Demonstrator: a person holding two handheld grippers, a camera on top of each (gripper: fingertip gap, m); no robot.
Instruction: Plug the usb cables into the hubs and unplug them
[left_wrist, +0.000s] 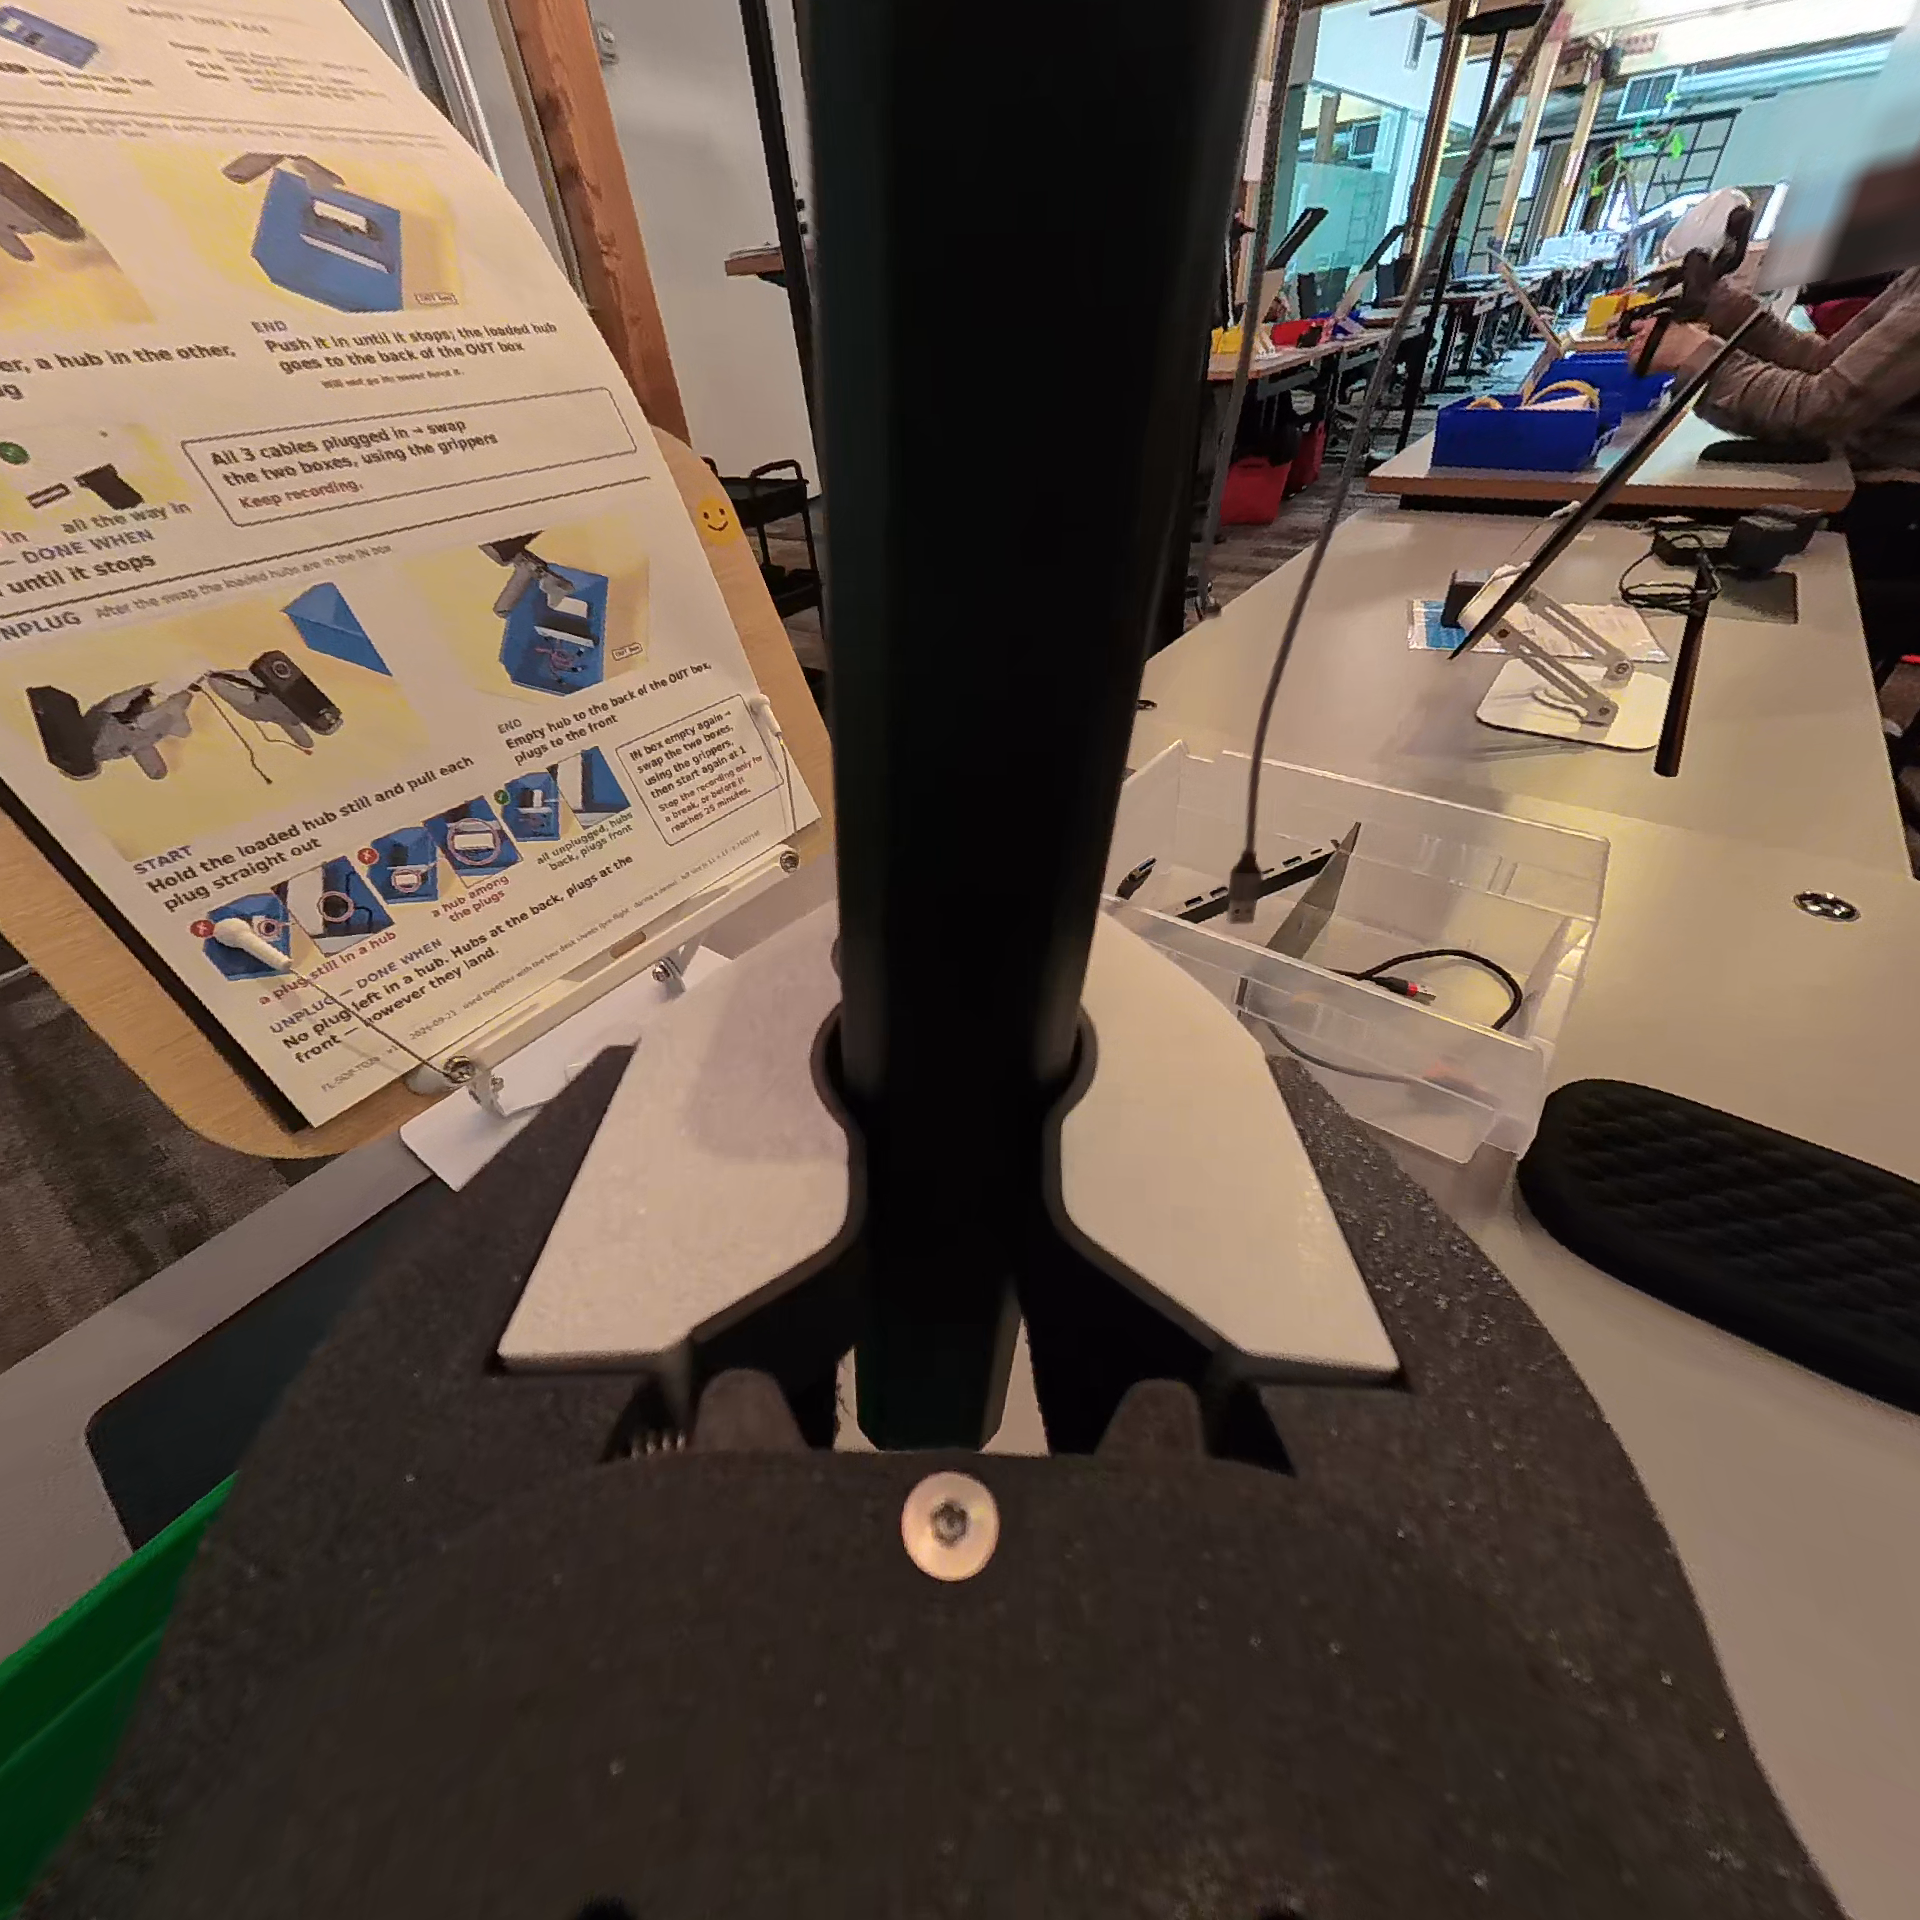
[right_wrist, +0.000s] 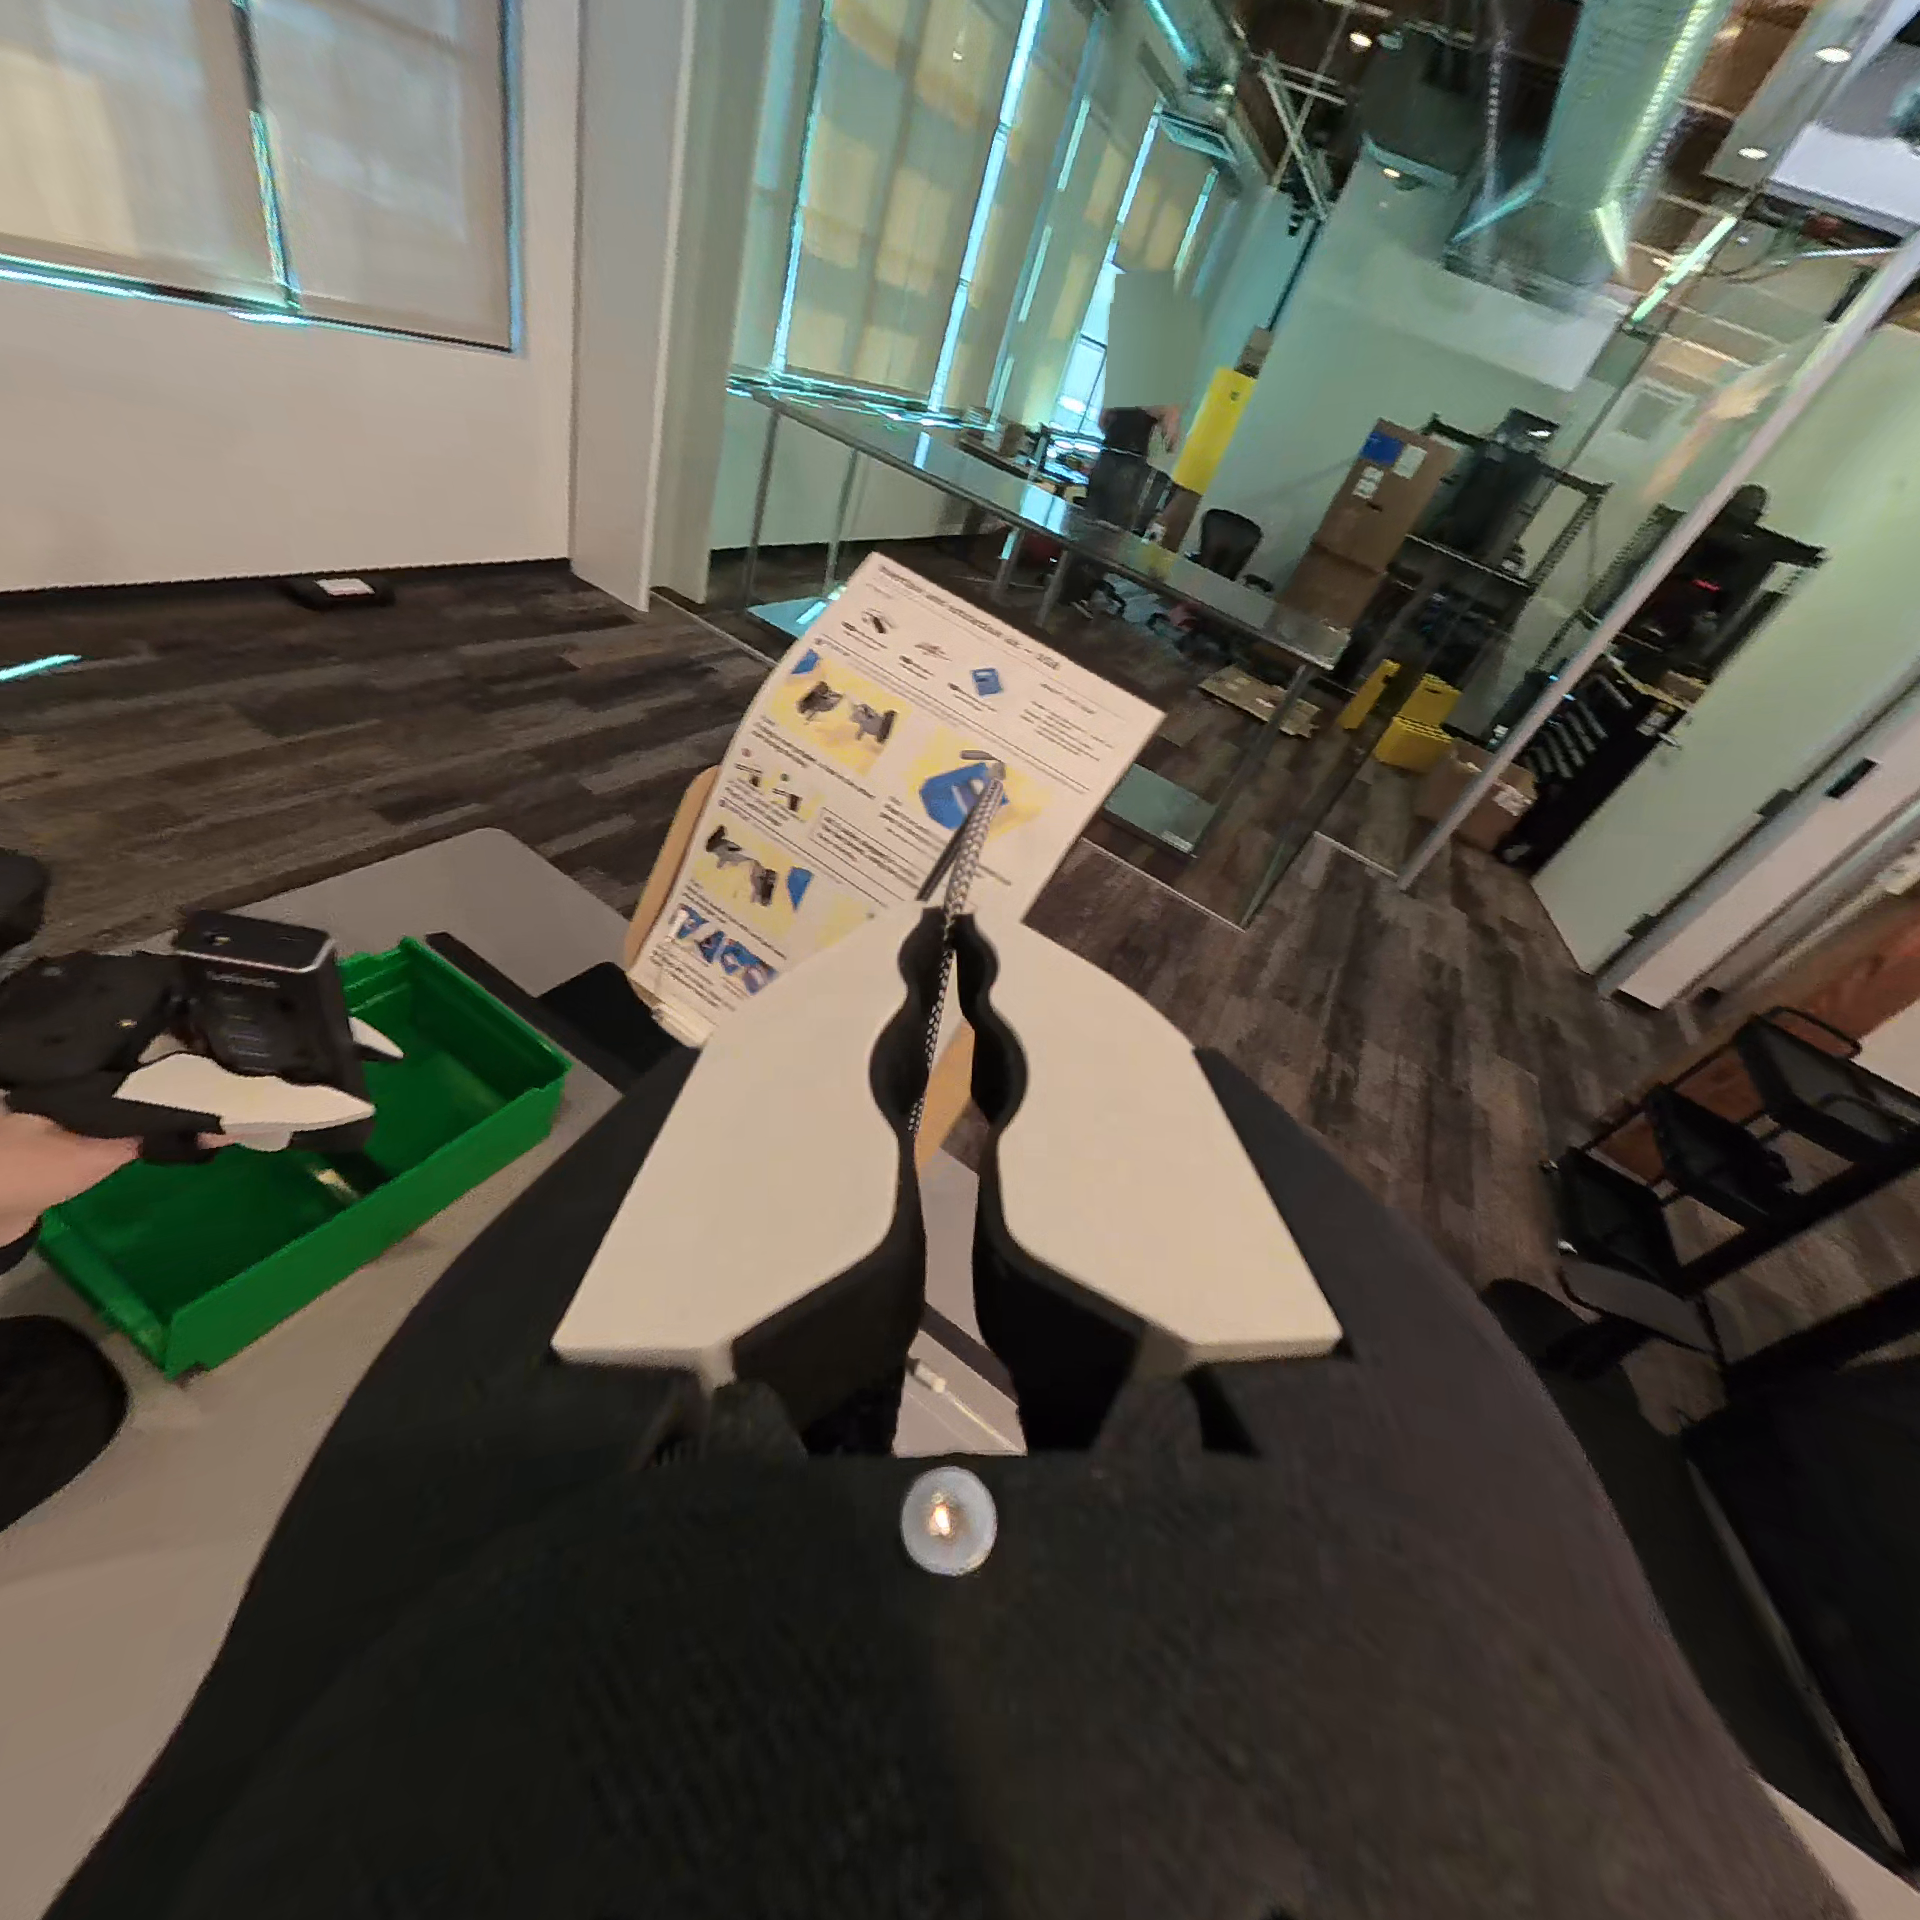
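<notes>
Left wrist view: the left gripper (left_wrist: 961, 1049) is clamped on a dark USB hub (left_wrist: 977, 520), which stands upright between its fingers and fills the middle of the view.

- Braided grey cable (left_wrist: 1262, 727): one, hanging free just right of the hub, its USB plug (left_wrist: 1242, 883) dangling above the clear plastic bin (left_wrist: 1455, 831).
- Clear plastic bin: one, right of the hub; inside, one thin black cable (left_wrist: 1455, 977) and what looks like a second hub, partly hidden.
- Instruction sheet (left_wrist: 343, 582): one, on a stand left of the hub.
- Green bin (right_wrist: 312, 1184): one, below the hub in the right wrist view.

Right wrist view: the right gripper (right_wrist: 948, 935) is pinched shut on the braided cable's cord, well back from the plug.

Risks, as I judge them: held by the cord, the plug can swing and twist, so it may meet a port crooked or flipped; the cord may slide through the fingers under push; ports face out of view, so alignment is uncertain.
</notes>
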